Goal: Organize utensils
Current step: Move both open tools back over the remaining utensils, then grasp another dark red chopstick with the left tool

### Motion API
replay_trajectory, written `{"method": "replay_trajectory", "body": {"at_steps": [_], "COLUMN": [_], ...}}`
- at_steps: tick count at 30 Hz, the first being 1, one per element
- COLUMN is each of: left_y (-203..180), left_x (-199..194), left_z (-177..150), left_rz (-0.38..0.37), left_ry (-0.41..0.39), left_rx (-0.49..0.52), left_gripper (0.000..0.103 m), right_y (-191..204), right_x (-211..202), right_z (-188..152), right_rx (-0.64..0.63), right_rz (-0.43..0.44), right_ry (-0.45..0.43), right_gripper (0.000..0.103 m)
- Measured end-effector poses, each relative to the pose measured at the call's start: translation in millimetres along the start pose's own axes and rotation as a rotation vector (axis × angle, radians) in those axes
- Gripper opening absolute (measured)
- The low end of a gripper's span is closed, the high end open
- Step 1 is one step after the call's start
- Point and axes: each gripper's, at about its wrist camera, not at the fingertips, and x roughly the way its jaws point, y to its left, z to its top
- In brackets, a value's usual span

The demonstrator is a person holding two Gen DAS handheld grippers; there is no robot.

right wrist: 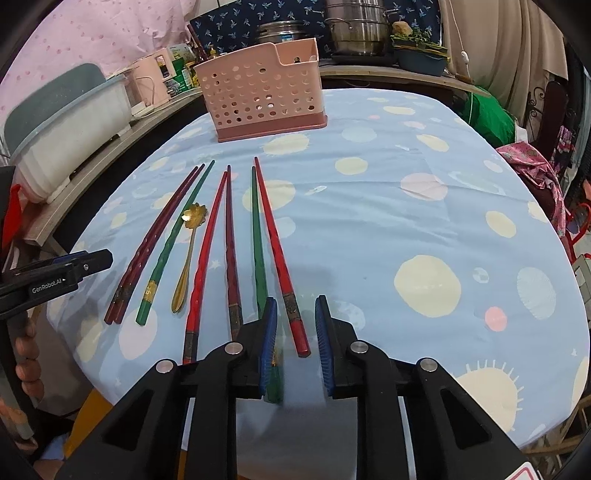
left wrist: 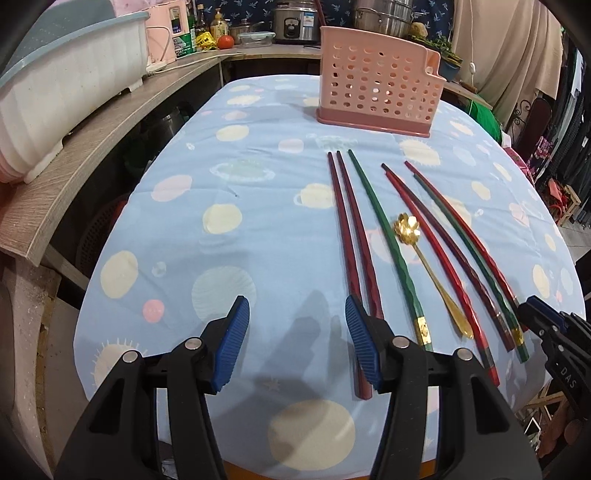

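Note:
Several red, dark red and green chopsticks lie side by side on the blue patterned tablecloth. A gold flower-bowl spoon lies among them. A pink perforated utensil holder stands at the far end, and no utensils show in it. My left gripper is open and empty above the near edge, left of the chopsticks. My right gripper is open, its fingers either side of the thick end of a red chopstick.
A white dish rack sits on a wooden counter to the left. Pots, bottles and a rice cooker stand behind the table. Clothes and green fabric lie off the right side.

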Motion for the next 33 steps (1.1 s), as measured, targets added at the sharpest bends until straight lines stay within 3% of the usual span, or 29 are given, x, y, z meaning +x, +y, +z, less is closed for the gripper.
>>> {"method": "replay_trajectory", "body": {"at_steps": [23,28,31,33], "left_y": [-14.5,-18.2,-17.5,-15.9], "left_x": [4.9,5.9,5.4,4.4], "left_z": [-21.2,-24.1,-24.3,-24.1], "left_rz": [-0.044,-0.02,-0.013,-0.014], "left_ry": [0.05,0.042,0.037,0.035], "left_rx": [0.028,0.047,0.044,0.04], "left_gripper": [0.051,0.051,0.044,0.034], "right_y": [0.4,-0.1,-0.1,-0.4], "right_x": [2.1,1.9,2.0,2.1], "right_z": [-5.8,-5.6,-5.5,-5.3], "right_rx": [-0.005,0.0,0.0,0.002], "right_rz": [-0.02,-0.018,-0.018,-0.018], "right_ry": [-0.006,-0.009,-0.011,-0.012], "right_gripper": [0.011,0.011,0.011,0.011]}}
